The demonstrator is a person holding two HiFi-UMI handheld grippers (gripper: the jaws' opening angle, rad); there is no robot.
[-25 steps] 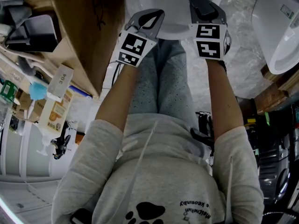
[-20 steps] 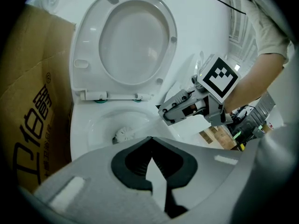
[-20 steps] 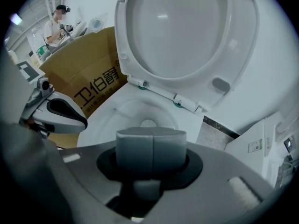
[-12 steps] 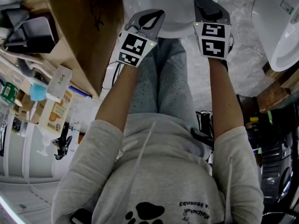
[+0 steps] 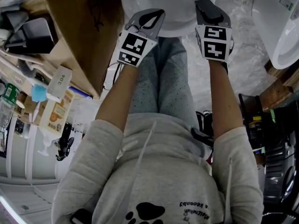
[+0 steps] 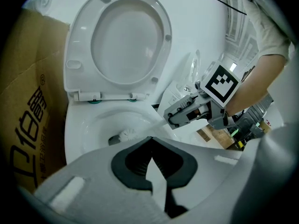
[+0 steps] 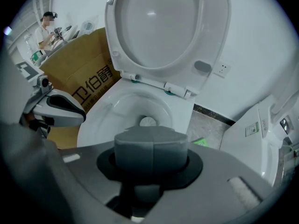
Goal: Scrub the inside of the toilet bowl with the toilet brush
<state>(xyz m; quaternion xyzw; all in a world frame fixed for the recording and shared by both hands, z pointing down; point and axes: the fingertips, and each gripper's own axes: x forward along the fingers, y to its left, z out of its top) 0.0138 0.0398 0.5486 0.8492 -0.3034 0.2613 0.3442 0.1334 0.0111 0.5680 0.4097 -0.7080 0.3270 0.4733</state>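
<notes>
The white toilet bowl (image 6: 88,125) stands with lid and seat (image 6: 121,41) raised. The toilet brush's white head (image 7: 148,121) sits low in the bowl near the drain, also seen as the brush head (image 6: 128,135) in the left gripper view. My right gripper (image 7: 151,146) is shut on the brush's grey handle (image 7: 151,157). From the left gripper view, the right gripper (image 6: 189,113) hovers over the bowl's right rim with the white shaft slanting down. My left gripper (image 6: 150,141) is shut on nothing, held over the near rim. Both the left gripper (image 5: 148,20) and right gripper (image 5: 210,10) show at the bowl's edge (image 5: 173,13).
A large cardboard box (image 7: 74,83) stands tight against the toilet's left side, also the box (image 5: 84,31) in the head view. Another white ceramic fixture (image 7: 261,139) sits to the right, with a green scrap (image 7: 199,142) on the floor between. A person (image 7: 46,27) sits far behind.
My right gripper has drifted slightly to the right with the brush. The left gripper has stayed where it was.
</notes>
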